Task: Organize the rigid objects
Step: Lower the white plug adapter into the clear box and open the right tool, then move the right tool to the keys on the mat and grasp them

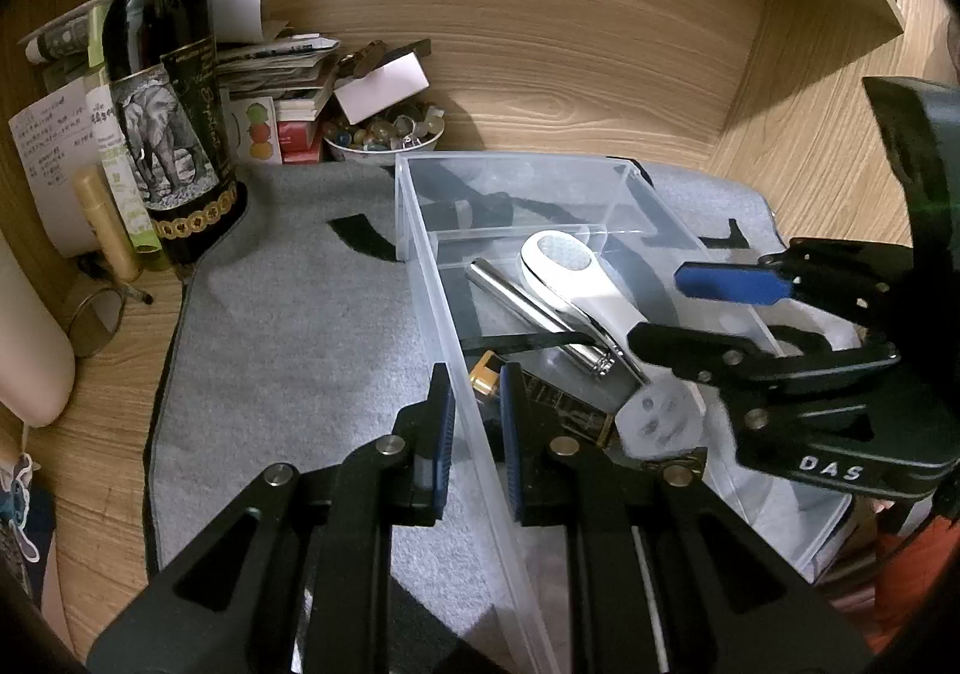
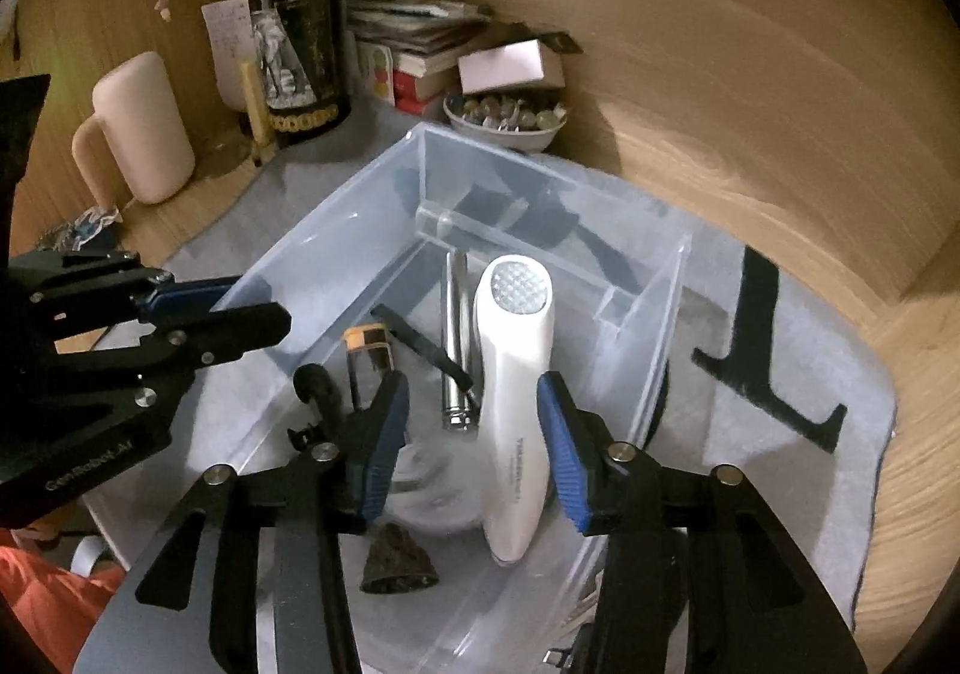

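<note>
A clear plastic bin (image 1: 420,230) (image 2: 336,230) with dividers stands on a grey mat (image 1: 288,350). Inside lie a white handheld device (image 1: 558,254) (image 2: 516,374), a silver metal tube (image 1: 522,302) (image 2: 456,314), an orange-capped item (image 1: 486,371) (image 2: 366,338) and a dark rock-like lump (image 2: 399,560). My left gripper (image 1: 475,392) (image 2: 258,308) is shut on the bin's left wall, one pad on each side. My right gripper (image 1: 660,305) (image 2: 474,392) hangs open inside the bin. The white device's handle lies between its pads, and neither pad presses on it.
A wine bottle (image 1: 174,92) (image 2: 300,32), stacked papers (image 1: 276,62) and a bowl of marbles (image 1: 384,131) (image 2: 504,119) crowd the back left corner. A pale pink mug (image 2: 144,128) stands at the left. Wooden walls (image 1: 600,50) close the back and right.
</note>
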`<action>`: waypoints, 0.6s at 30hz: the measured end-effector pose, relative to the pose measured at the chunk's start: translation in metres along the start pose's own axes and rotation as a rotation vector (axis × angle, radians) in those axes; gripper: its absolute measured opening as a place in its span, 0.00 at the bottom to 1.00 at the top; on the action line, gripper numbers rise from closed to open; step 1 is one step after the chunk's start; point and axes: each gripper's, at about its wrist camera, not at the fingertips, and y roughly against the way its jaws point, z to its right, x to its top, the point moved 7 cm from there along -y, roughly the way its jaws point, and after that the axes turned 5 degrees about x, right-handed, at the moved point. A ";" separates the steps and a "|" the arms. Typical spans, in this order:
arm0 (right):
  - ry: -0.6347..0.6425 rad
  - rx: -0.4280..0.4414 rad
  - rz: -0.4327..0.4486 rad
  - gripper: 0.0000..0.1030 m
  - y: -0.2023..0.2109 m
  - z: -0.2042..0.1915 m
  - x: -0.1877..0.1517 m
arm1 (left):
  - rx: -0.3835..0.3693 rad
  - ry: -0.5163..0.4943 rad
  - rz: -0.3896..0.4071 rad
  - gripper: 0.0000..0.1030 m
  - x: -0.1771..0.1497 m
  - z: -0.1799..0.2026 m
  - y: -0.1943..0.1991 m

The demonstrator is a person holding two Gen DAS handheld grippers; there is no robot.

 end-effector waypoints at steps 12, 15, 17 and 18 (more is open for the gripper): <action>-0.105 -0.070 0.111 0.43 0.049 0.033 -0.003 | -0.001 0.003 -0.001 0.13 0.000 -0.001 0.000; -0.152 -0.117 0.123 0.44 0.063 0.050 -0.013 | 0.002 0.004 -0.002 0.13 0.000 -0.001 0.000; -0.183 -0.152 0.117 0.44 0.070 0.063 -0.025 | 0.003 0.006 -0.004 0.13 0.000 0.000 0.000; -0.200 -0.169 0.111 0.44 0.072 0.069 -0.033 | 0.005 0.005 -0.004 0.13 0.000 0.000 0.000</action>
